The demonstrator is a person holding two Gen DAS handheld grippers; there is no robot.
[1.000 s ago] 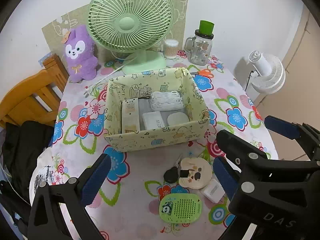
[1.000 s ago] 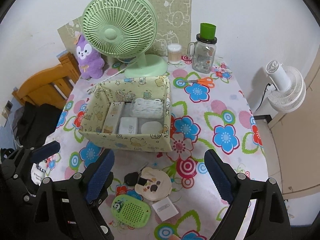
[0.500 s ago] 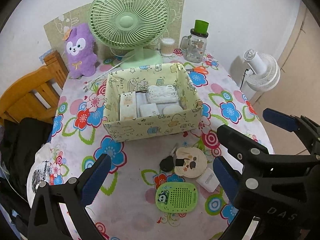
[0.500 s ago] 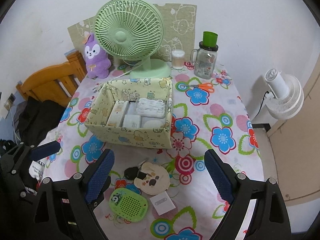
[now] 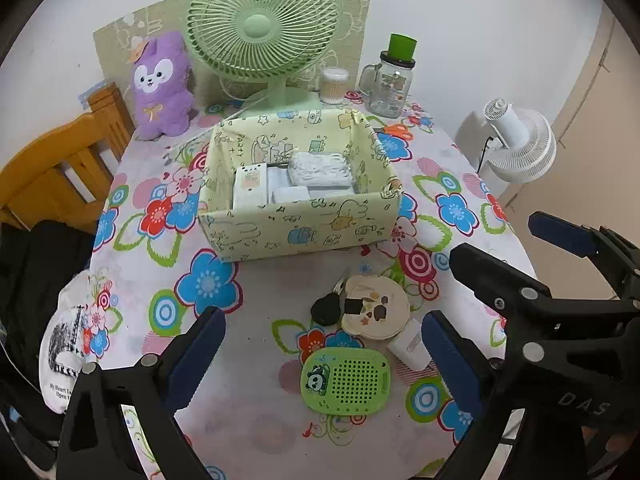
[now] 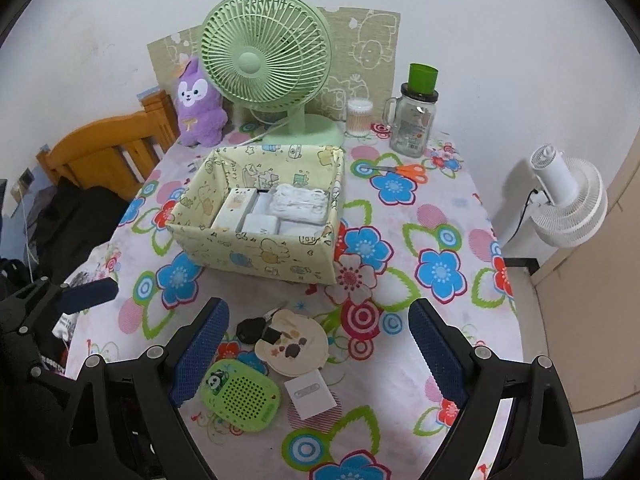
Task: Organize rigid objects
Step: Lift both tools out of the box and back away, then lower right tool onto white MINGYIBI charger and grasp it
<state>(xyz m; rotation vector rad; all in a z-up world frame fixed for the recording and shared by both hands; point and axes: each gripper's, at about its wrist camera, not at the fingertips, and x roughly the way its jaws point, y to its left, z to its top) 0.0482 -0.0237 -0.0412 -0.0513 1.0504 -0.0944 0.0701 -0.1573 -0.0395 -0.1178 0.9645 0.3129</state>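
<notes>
Both the left gripper (image 5: 323, 354) and right gripper (image 6: 319, 346) are matte black plastic frames with triangular cutouts and silver screws, their fingers (image 6: 200, 350) faced with dimpled navy-blue pads, and the right frame carries embossed "DAS" lettering.

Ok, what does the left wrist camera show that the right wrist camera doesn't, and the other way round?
Only the left wrist view shows the right tongs from the side, open over the table's right edge. Only the right wrist view shows the left tongs' blue pad at far left and the whole face of the small white case, which the left view partly hides. Both show the yellow storage box holding white items, the green panda speaker, the round beige compact, the black car key, the green fan and the purple plush.
</notes>
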